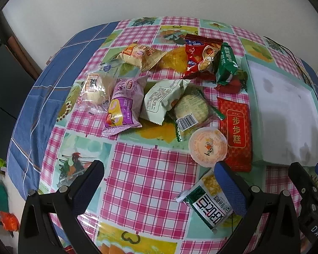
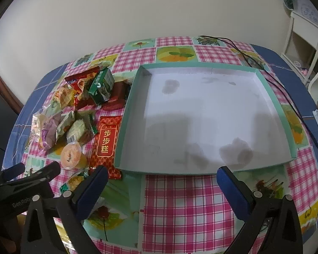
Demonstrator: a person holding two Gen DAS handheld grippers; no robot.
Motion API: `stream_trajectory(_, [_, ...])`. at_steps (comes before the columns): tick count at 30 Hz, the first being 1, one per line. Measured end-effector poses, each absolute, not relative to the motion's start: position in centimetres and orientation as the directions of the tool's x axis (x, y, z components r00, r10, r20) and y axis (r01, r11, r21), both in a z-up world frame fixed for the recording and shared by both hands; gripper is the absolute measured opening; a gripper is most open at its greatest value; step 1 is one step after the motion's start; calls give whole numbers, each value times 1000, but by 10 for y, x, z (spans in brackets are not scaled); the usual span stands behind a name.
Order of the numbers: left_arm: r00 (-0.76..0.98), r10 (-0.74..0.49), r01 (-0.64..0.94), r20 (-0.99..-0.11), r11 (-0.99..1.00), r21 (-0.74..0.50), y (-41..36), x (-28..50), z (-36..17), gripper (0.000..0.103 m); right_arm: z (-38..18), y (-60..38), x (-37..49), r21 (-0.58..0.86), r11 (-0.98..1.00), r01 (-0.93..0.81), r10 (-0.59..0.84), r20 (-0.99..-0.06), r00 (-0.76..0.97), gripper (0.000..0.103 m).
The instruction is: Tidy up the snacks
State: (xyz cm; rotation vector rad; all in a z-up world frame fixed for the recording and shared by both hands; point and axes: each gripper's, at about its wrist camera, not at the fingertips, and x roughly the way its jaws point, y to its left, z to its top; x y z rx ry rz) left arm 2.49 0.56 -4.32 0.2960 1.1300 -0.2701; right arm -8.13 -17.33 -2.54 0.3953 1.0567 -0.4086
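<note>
A pile of wrapped snacks [image 1: 150, 89] lies on the checked tablecloth, left of a shallow teal box with a bare white floor [image 2: 201, 114]. Nearest are an orange jelly cup [image 1: 207, 146], a red packet with gold characters [image 1: 236, 131] and a green-and-white packet [image 1: 209, 203] that lies under my left gripper's right finger. My left gripper [image 1: 159, 182] is open and empty above the cloth. My right gripper [image 2: 162, 185] is open and empty just in front of the box's near rim. The same pile shows in the right wrist view [image 2: 74, 114].
The box's near wall [image 1: 286, 114] stands right of the pile. A black cable [image 2: 265, 69] runs along the box's far right side. White furniture [image 2: 307, 42] stands beyond the table's right edge. A wall lies behind the table.
</note>
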Motion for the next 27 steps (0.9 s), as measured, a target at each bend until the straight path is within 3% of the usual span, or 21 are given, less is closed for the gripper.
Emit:
stream_trajectory(12, [363,-29,292,-931,953,84,22,35,-47,103,-34,-162,-73,125,872,474,-79,-918,388,103])
stream_trajectory(17, [333,-27,204,-943,978,44,51,43,-46,103,-40,-139,-62,181,895,408,21,-930,366,103])
stream_trajectory(27, [280,-38,107,-959,994,-8,80,53,-54,103,-50,-85,-45,173,951,255,86,-943,321,103])
